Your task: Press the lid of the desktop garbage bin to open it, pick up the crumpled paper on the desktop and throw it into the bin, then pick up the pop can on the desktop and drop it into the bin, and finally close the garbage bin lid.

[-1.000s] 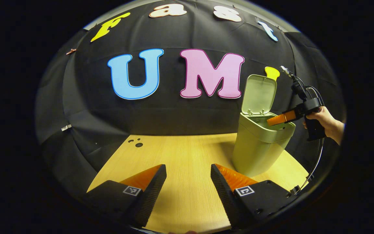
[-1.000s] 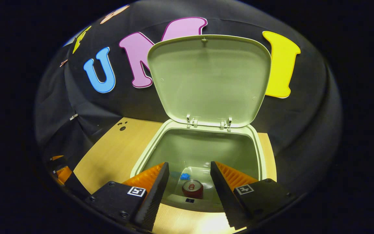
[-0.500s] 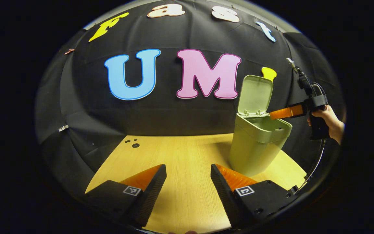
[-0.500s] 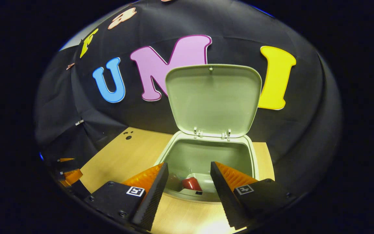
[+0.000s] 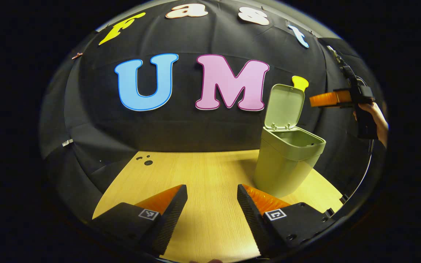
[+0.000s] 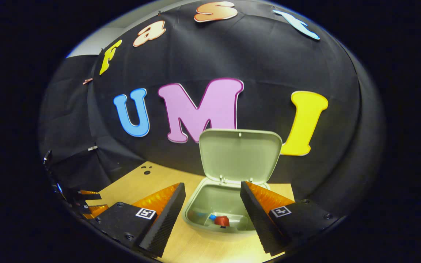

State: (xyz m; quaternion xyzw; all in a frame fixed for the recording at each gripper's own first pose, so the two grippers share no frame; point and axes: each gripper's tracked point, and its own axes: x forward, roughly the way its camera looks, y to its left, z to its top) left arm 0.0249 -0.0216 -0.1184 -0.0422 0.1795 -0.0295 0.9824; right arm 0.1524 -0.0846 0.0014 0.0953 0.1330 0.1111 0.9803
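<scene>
Wooden desktop (image 5: pixel 210 175) (black cloth wall (image 5: pixel 196 128))

**No readable text beyond square coded markers**

Apart from the wall letters, no word, brand or number can be read. In the left gripper view, the left tool (image 5: pixel 210 208) carries a small square black-and-white coded marker (image 5: pixel 148 214) at 7 o'clock and a second marker (image 5: pixel 275 214) at 5 o'clock. In the right gripper view, the right tool (image 6: pixel 212 212) bears a like marker (image 6: pixel 144 213) at 7 o'clock and another marker (image 6: pixel 280 211) at 5 o'clock. The red can (image 6: pixel 222 221) inside the bin (image 6: pixel 196 223) is too small to read.
</scene>
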